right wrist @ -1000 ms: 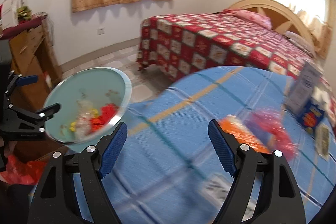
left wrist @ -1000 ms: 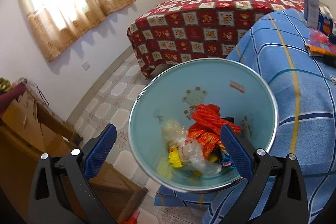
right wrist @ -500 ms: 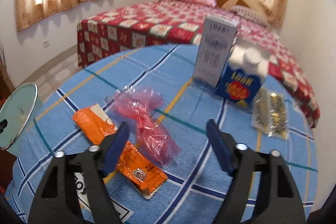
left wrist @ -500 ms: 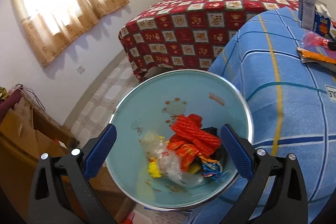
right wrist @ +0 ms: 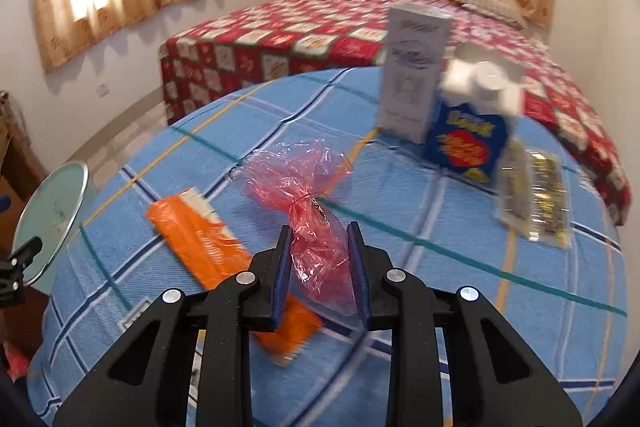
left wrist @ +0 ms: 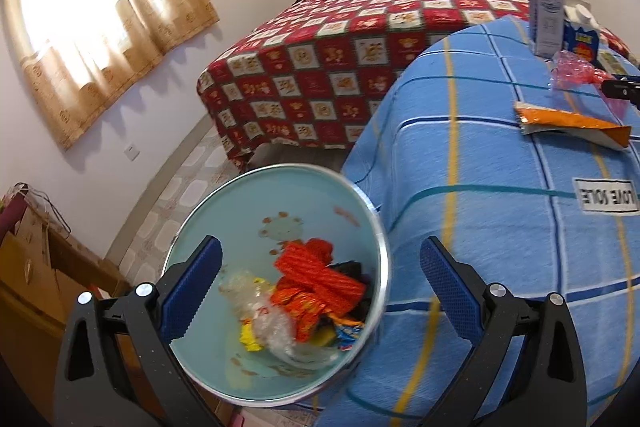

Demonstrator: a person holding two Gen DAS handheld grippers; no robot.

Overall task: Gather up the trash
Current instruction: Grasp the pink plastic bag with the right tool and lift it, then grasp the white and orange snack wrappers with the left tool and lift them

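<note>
A crumpled pink plastic wrapper lies on the blue checked tablecloth. My right gripper has its jaws closed around the wrapper's near end. An orange wrapper lies just left of it, also seen in the left wrist view. A light blue bin holding red, yellow and clear trash stands beside the table; it also shows in the right wrist view. My left gripper is open and empty, hovering over the bin's rim and the table edge.
A grey-white carton, a blue carton and a clear packet sit at the table's far side. A bed with a red quilt stands beyond. A wooden cabinet is left of the bin.
My right gripper swung from the bin side to the wrappers, moved in and closed on the pink wrapper. The left gripper shifted right, so the bin now sits lower left.
</note>
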